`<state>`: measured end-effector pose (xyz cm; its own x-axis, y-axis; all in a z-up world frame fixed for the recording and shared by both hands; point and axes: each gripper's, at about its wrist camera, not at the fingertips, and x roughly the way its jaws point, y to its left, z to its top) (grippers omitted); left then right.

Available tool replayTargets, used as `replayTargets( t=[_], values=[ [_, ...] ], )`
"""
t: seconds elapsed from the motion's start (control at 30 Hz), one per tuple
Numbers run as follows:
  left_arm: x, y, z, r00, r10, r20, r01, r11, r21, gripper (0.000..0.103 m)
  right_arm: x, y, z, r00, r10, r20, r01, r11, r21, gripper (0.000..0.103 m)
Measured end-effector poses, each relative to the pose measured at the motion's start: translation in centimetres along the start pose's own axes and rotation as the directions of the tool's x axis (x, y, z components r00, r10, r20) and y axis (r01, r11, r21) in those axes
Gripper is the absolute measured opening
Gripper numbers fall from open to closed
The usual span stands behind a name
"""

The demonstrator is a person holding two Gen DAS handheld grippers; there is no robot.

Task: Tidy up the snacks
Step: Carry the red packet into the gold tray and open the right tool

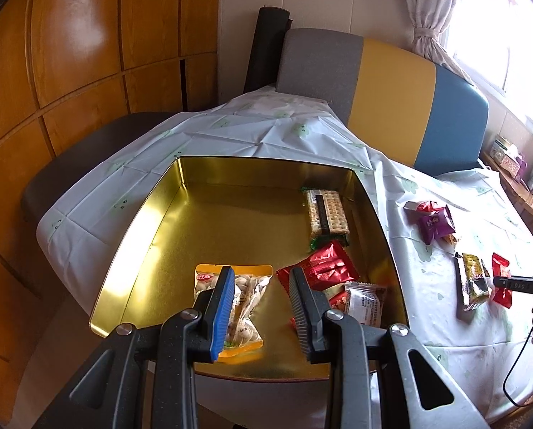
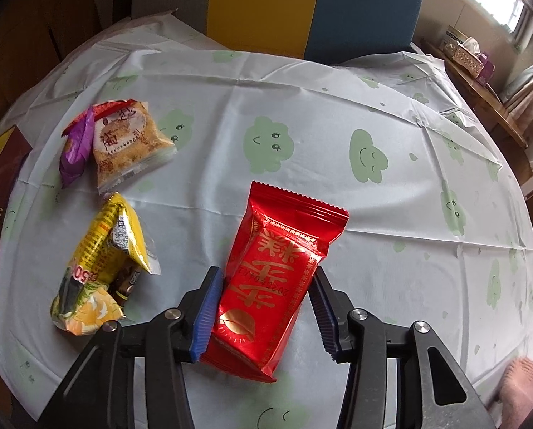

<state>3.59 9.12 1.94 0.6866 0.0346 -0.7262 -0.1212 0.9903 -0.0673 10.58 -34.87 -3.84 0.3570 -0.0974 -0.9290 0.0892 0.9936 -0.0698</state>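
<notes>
Beside red packet (image 2: 273, 279): yellow packet (image 2: 102, 264) left; right hand-held gripper (image 2: 263, 307) wide around it; left hand-held gripper (image 1: 259, 307) wide, empty.

Left gripper (image 1: 261, 316): matte black speckled linkage arms with triangular cut-outs at five and seven o'clock, round silver pivot screws at each joint. One finger wears a bright blue ribbed pad (image 1: 221, 312), the other shows a dark ribbed face. Right gripper (image 2: 263, 316): the same black frame and silver screws, both ribbed pads blue. In the left wrist view, at three o'clock, the right gripper's black body carries a green light, white lettering and a thin black cable (image 1: 517, 371) trailing below.
</notes>
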Motion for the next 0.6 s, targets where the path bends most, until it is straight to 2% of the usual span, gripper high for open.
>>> replayTargets(
  t=[0.27, 0.43, 0.6],
  values=[
    [0.2, 0.3, 0.0, 1.000, -0.005, -0.003, 0.005, 1.000, -0.005, 0.031, -3.2, 2.1, 0.5, 0.995, 0.063, 0.072, -0.062, 0.998, -0.014, 0.049],
    [0.4, 0.4, 0.0, 1.000, -0.003, -0.004, 0.003, 1.000, -0.009, 0.031, -5.6, 6.0, 1.2, 0.982, 0.143, 0.125, -0.134, 0.988, -0.078, 0.049],
    [0.4, 0.6, -0.1, 1.000, -0.002, -0.004, 0.002, 1.000, -0.012, 0.031, -7.4, 10.6, 1.6, 0.960, 0.240, 0.147, -0.215, 0.963, -0.164, 0.049]
  ],
)
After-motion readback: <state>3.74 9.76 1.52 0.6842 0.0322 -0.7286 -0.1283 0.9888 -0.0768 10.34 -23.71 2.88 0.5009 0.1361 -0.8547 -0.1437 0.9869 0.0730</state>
